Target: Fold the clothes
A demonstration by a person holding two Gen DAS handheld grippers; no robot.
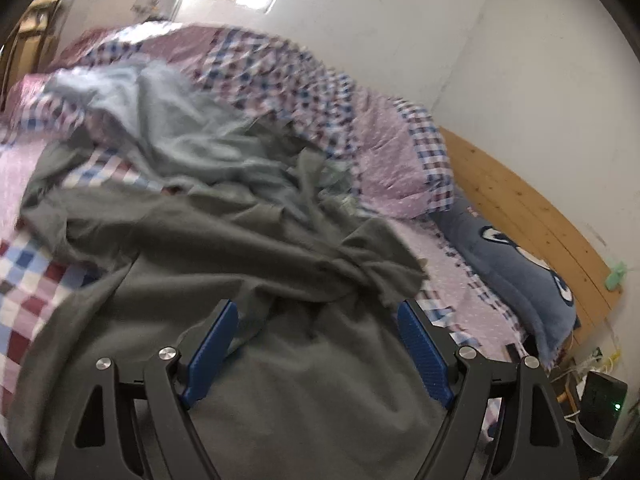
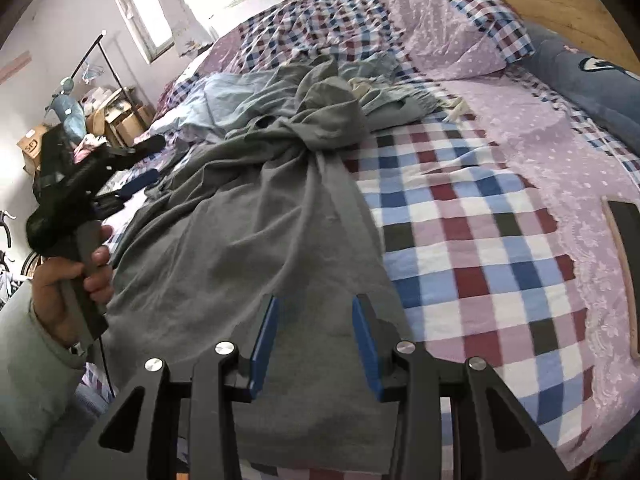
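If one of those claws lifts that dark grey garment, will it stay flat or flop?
The dark grey garment would probably flop and drape: it already lies in soft wrinkles and twists into a knot-like bunch. It looks thin, so likely light. It may drag the pale blue garment bunched against its far end.

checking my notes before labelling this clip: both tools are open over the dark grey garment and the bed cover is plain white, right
Not quite. Both the left tool and the right tool are open over the dark grey garment, but the bed cover is not plain white: it is checked in red, blue and white with pink dotted panels. The right wrist view shows it best.
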